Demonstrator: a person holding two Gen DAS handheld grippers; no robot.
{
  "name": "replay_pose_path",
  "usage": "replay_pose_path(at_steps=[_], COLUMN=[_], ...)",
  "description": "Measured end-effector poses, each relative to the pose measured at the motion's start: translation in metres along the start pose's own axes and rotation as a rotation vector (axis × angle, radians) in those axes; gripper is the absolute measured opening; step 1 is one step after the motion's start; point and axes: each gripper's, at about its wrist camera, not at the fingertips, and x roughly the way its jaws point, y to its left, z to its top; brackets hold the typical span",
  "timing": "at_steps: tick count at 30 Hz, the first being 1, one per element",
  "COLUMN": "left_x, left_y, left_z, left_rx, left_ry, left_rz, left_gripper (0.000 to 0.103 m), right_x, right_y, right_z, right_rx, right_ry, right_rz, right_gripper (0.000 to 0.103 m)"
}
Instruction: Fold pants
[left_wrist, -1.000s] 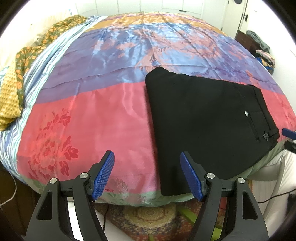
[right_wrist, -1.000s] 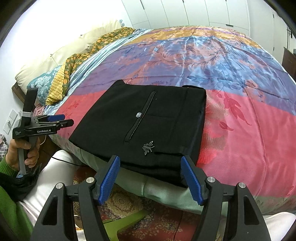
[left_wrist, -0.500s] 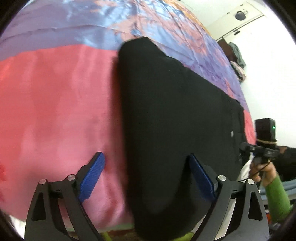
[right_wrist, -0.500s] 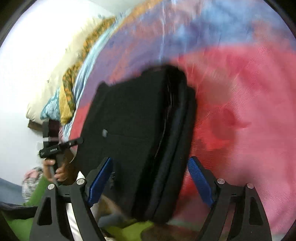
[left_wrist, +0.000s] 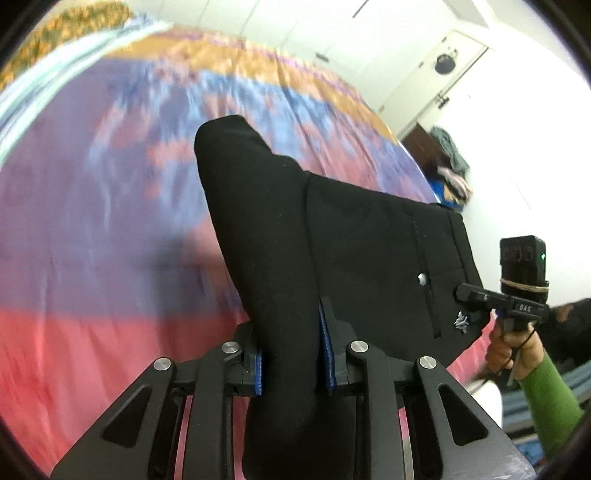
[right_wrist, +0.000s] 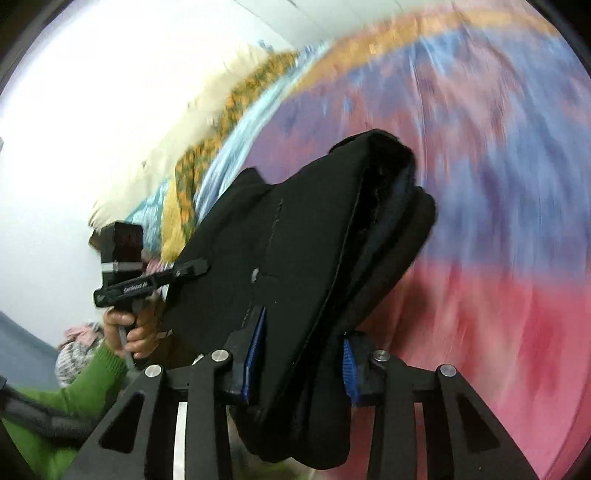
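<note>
The folded black pants (left_wrist: 332, 251) are lifted off the colourful bedspread (left_wrist: 92, 240). My left gripper (left_wrist: 291, 363) is shut on the pants' left folded edge, blue pads pressed into the cloth. My right gripper (right_wrist: 299, 363) is shut on the thick stacked layers of the pants (right_wrist: 314, 240) at the waistband side. The back pocket with its button (left_wrist: 421, 278) and a small silver emblem (left_wrist: 461, 321) faces up. Each gripper shows in the other's view, held by a hand in a green sleeve (left_wrist: 546, 387).
The bedspread (right_wrist: 517, 221) has red, purple, blue and orange bands. Pillows and a yellow patterned blanket (right_wrist: 207, 173) lie at the head of the bed. A white wardrobe and door (left_wrist: 424, 55) stand behind, with clothes piled on a dark cabinet (left_wrist: 447, 162).
Both grippers went from open in front of the pants to shut on their near edges. The pants have risen off the bed, and both views tilted and blurred.
</note>
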Motion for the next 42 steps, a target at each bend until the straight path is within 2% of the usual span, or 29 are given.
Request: replay_pose_path(at_steps=[2, 4, 7, 8, 9, 11, 12, 13, 15, 16, 18, 21, 24, 26, 29, 33, 38, 42], left_x=[0.020, 0.046, 0.072, 0.066, 0.056, 0.030, 0.019, 0.008, -0.010, -0.021, -0.028, -0.038, -0.044, -0.049, -0.061, -0.076, -0.087, -0.090], left_y=[0.004, 0.013, 0.029, 0.032, 0.033, 0.031, 0.028, 0.025, 0.013, 0.002, -0.008, -0.019, -0.029, -0.037, -0.053, -0.071, -0.079, -0.078], left_z=[0.016, 0.016, -0.006, -0.017, -0.026, -0.046, -0.053, -0.060, -0.075, -0.088, -0.103, -0.121, -0.135, -0.143, -0.153, -0.159, -0.161, -0.164], left_rx=[0.018, 0.012, 0.036, 0.048, 0.054, 0.057, 0.059, 0.064, 0.079, 0.093, 0.090, 0.025, -0.004, 0.008, 0.054, 0.094, 0.109, 0.110], left_ry=[-0.015, 0.015, 0.072, 0.059, 0.035, -0.030, -0.067, -0.113, -0.202, -0.254, -0.300, -0.273, -0.158, -0.121, -0.146, -0.182, -0.219, -0.217], left_rz=[0.044, 0.123, 0.304, 0.344, 0.350, 0.372, 0.391, 0.424, 0.500, 0.544, 0.594, 0.591, 0.543, 0.542, 0.563, 0.558, 0.550, 0.545], left_gripper=[0.027, 0.041, 0.041, 0.041, 0.044, 0.065, 0.082, 0.094, 0.099, 0.099, 0.102, 0.102, 0.102, 0.102, 0.102, 0.102, 0.102, 0.102], right_x=[0.011, 0.025, 0.043, 0.039, 0.027, 0.002, -0.014, -0.023, -0.040, -0.045, -0.050, -0.036, -0.022, -0.019, -0.021, -0.026, -0.031, -0.030], right_y=[-0.016, -0.035, -0.074, -0.087, -0.097, -0.099, -0.092, -0.086, -0.060, -0.044, -0.015, 0.030, 0.074, 0.094, 0.119, 0.148, 0.159, 0.159], right_z=[0.027, 0.037, 0.031, 0.024, 0.014, -0.004, -0.015, -0.023, -0.041, -0.051, -0.071, -0.097, -0.125, -0.140, -0.153, -0.153, -0.155, -0.159], right_rx=[0.008, 0.049, 0.109, 0.139, 0.159, 0.146, 0.123, 0.100, 0.046, 0.018, -0.032, -0.092, -0.136, -0.138, -0.141, -0.182, -0.191, -0.186], right_ry=[-0.025, -0.019, 0.032, 0.034, 0.013, -0.031, -0.049, -0.061, -0.080, -0.098, -0.104, -0.102, -0.137, -0.162, -0.182, -0.182, -0.189, -0.182], right_rz=[-0.016, -0.041, -0.236, -0.289, -0.336, -0.394, -0.439, -0.479, -0.560, -0.592, -0.630, -0.711, -0.717, -0.733, -0.777, -0.813, -0.826, -0.830], right_gripper=[0.038, 0.040, 0.045, 0.045, 0.045, 0.045, 0.049, 0.055, 0.099, 0.103, 0.103, 0.103, 0.103, 0.103, 0.103, 0.103, 0.103, 0.103])
